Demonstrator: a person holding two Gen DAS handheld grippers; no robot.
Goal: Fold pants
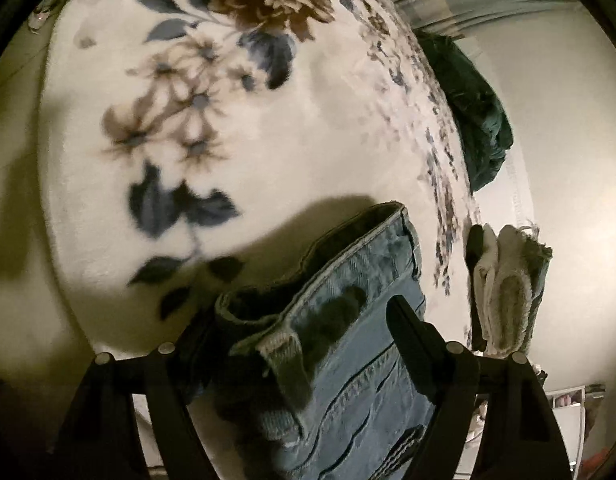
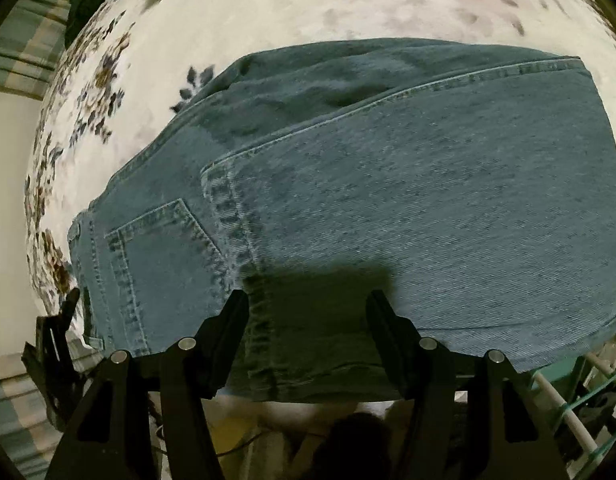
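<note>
Left gripper [image 1: 308,316]: jaws spread, waistband end of the jeans [image 1: 348,320] lying between the fingers, not pinched. Right gripper [image 2: 308,300]: jaws likewise apart, hovering over the seat of the jeans [image 2: 388,200], back pocket [image 2: 164,264] ahead-left. Jeans lie flat on the floral blanket [image 1: 268,128]; a green cloth [image 1: 476,120] sits far ahead-right of the left gripper

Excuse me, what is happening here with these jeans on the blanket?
A person is folding blue jeans on a floral blanket, with a gripper in each hand. The left gripper has the waistband end between its fingers, though a firm grip cannot be confirmed. The right gripper is open above the folded denim near the back pocket. A dark green cloth lies beyond the blanket's edge.
</note>
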